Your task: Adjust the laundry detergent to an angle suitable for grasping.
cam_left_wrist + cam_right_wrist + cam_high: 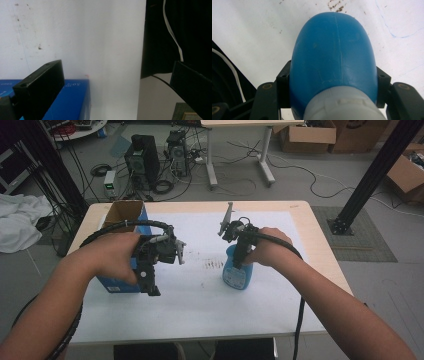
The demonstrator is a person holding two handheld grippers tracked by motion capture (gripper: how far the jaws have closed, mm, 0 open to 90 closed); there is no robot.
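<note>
- White paper covers the bench (300, 215), and the floor behind it has computers and lots of cables.
- Right tongs (334, 87) are clamped on the blue bottle (334, 50), one jaw on each side of its body just below the white collar (342, 105).
- In the high view the right tongs (239, 262) hold that bottle (237, 276) near the middle of the bench, bottom down on the paper, with the person's right hand (267, 247) around the tool.
- Left tongs (117, 85) are spread wide with nothing between the jaws.
- They hang just over the blue box (67, 102), which stands at the left side of the bench (120, 215), with its top flaps open.
- I think the job now is to lift the bottle and carry it away, maybe to the box.
- To do it well: keep the squeeze steady, because the bottle is round and smooth and could slip or twist.
- Lift straight up first, keep the bottle standing tall, then move slowly sideways.
- Keep the left tongs out of the way.
- Count: one blue bottle, one blue box, two tongs, two hands.
- Some brown specks (215, 265) sit on the paper beside the bottle.
</note>
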